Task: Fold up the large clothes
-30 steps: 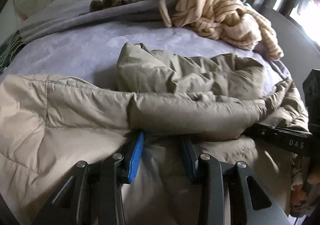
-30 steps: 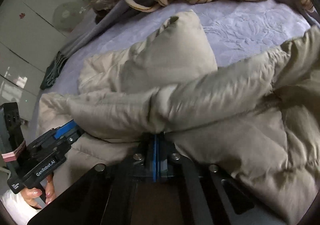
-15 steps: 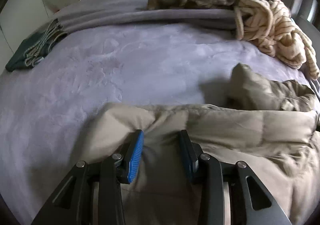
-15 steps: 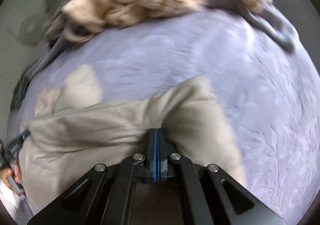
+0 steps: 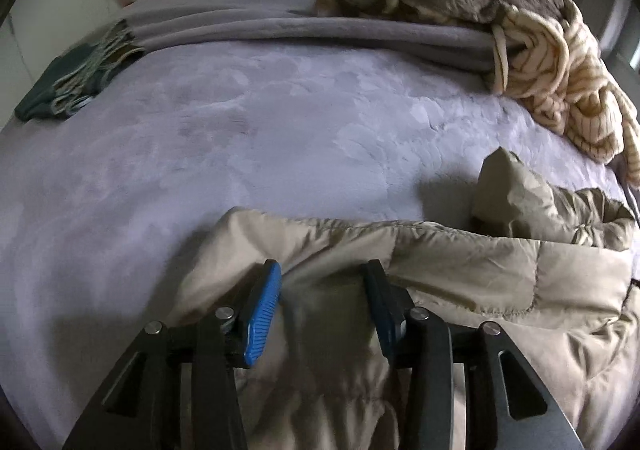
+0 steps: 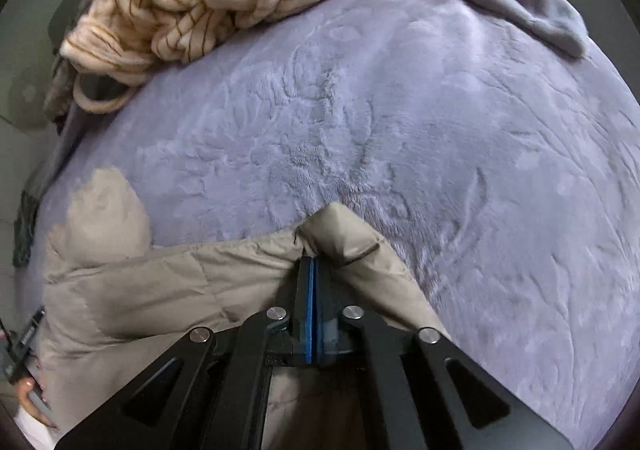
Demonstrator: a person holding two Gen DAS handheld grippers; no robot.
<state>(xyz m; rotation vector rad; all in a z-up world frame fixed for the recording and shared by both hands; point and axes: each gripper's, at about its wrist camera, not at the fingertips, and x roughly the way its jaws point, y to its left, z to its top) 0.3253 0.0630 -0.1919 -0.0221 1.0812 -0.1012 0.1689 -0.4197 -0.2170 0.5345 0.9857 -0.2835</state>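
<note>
A beige puffer jacket point(image 5: 460, 290) lies on the lavender bed cover point(image 5: 240, 129), filling the lower right of the left wrist view. My left gripper point(image 5: 322, 270) straddles a puffy ridge along the jacket's far edge. Its jaws are opening, and the fabric still touches both blue pads point(image 5: 260, 314). In the right wrist view the jacket point(image 6: 180, 282) stretches left from my right gripper point(image 6: 310, 262). That gripper is shut on a corner of the jacket, its jaws just starting to part. The other gripper and the hand point(image 6: 32, 402) holding it show at the far left edge.
A cream striped garment point(image 5: 560, 69) and a brown fuzzy one point(image 5: 460, 1) are heaped at the back right on a folded grey blanket point(image 5: 320, 29). A dark green fringed scarf point(image 5: 68, 89) lies at the left edge. Bare bed cover point(image 6: 400, 129) spreads beyond the jacket.
Both grippers have carried the jacket's edge sideways and apart, so the bunched jacket is now spread out with more bed cover showing. The left jaws stand slightly wider.
</note>
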